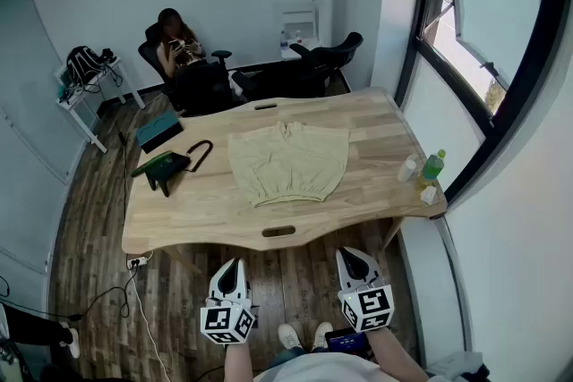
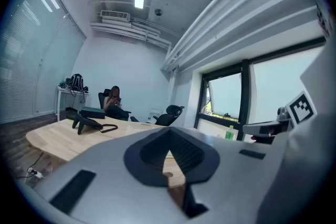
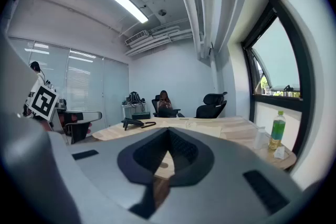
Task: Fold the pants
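Two grippers are held side by side over the wood floor on the near side of the table, the left gripper and the right gripper, each with one marker cube behind it. Both have their jaws pressed fully together with nothing between them, which shows plainly along the left gripper's closed tips and the right gripper's too. One pair of beige pants lies flat in the middle of the one light wooden table, its gathered edge toward the near side, well apart from both grippers. On the table's right end stand two bottles just beside each other, one green bottle and one small pale bottle, with one small white item near them that is too small to tell. On the left end I count two things: one dark teal box and, nearer, one green and black device with a looped black cable. Beyond the far edge one seated person sits in a dark chair, and one empty dark chair stands to the right. One white side table is far left.
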The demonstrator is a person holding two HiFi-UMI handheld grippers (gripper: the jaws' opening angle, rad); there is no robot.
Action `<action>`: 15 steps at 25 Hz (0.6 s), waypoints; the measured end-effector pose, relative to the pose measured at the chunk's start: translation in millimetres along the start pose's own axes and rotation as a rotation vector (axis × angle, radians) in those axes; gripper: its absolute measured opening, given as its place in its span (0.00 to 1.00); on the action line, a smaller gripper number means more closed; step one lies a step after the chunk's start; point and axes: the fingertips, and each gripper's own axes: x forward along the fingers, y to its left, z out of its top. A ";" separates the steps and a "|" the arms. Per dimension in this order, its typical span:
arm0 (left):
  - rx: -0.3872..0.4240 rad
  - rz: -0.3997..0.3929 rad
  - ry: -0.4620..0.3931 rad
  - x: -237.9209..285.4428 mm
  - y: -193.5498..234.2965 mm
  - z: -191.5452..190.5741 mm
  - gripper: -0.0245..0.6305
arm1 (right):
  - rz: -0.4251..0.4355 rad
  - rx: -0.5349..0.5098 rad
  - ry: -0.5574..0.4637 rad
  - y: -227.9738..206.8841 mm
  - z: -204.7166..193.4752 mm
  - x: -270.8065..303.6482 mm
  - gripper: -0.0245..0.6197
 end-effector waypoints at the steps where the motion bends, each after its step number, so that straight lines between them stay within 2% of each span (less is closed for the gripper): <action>1: 0.005 0.001 0.003 0.5 1.4 -0.2 0.04 | -0.001 0.001 -0.001 0.3 -0.1 1.1 0.05; 5: 0.004 0.006 0.003 0.3 3.7 -0.4 0.04 | -0.005 0.006 -0.004 -1.1 -2.2 2.0 0.05; 9: -0.041 0.011 -0.013 -2.5 3.4 0.5 0.04 | 0.009 0.021 -0.005 -2.4 -5.5 0.3 0.05; 15: -0.022 0.017 0.021 2.1 -1.2 -3.6 0.04 | 0.054 0.067 -0.003 -2.6 -9.1 0.4 0.05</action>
